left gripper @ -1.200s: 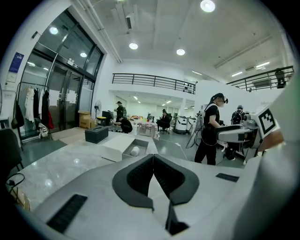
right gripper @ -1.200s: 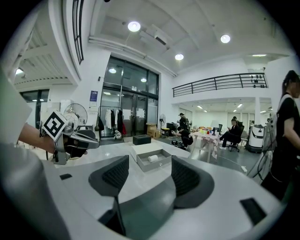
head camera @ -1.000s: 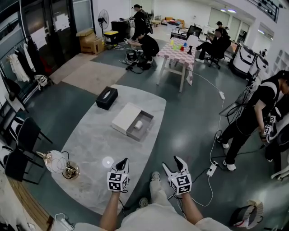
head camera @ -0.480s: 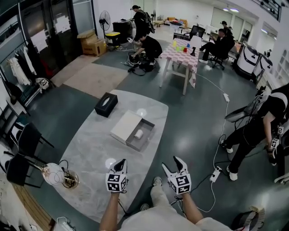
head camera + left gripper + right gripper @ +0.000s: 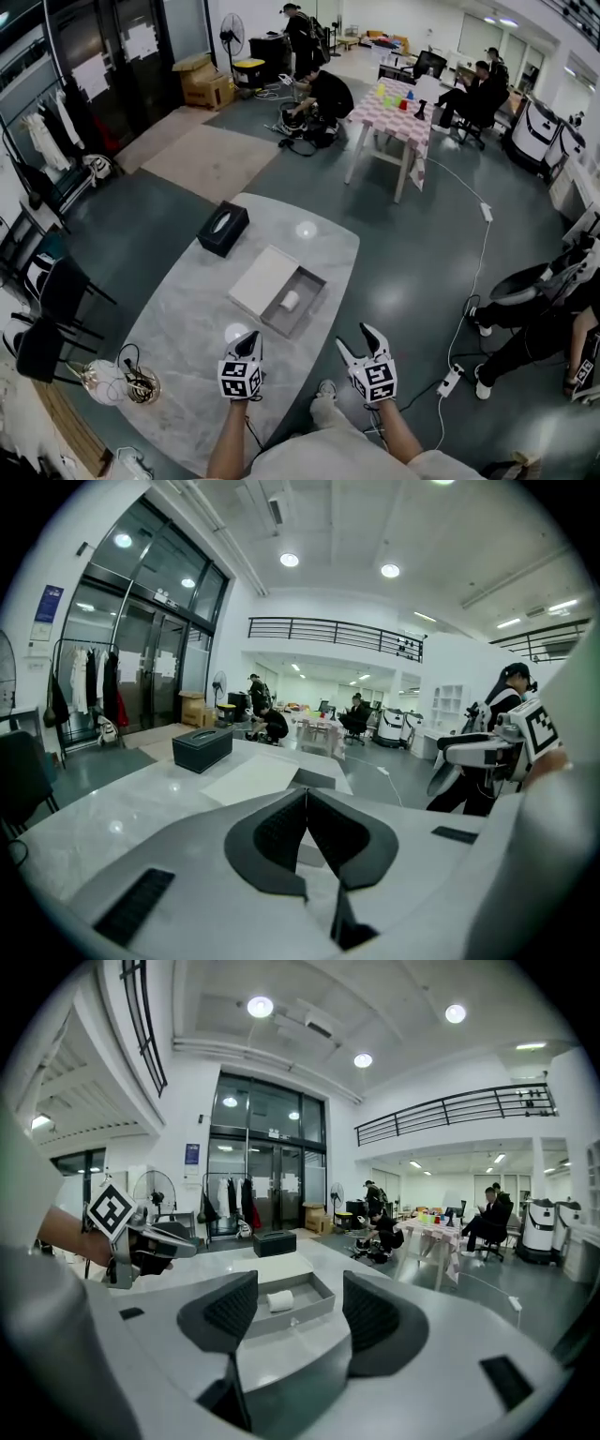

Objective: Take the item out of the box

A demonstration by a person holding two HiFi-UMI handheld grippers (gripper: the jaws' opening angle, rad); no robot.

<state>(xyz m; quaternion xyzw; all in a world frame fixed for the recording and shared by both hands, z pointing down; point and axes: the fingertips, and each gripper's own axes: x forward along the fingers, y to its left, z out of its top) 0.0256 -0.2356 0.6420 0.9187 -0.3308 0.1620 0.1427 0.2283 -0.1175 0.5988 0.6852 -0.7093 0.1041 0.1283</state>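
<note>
Near the counter's (image 5: 187,309) right edge, the white roll (image 5: 290,300) lies on its side in the open box (image 5: 303,281), straight ahead of our right gripper (image 5: 354,337), whose jaws stand apart and empty; we hold the left gripper (image 5: 254,336) with jaws closed on nothing.

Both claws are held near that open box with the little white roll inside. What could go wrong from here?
1. The white roll lies on its side in the shallow grey box; being round, it may roll away when touched.
2. The right gripper has its jaws apart and faces the roll, but a jaw could catch the box wall and shove the box.
3. The left gripper has its jaws together, so it cannot grasp until they part.
</note>
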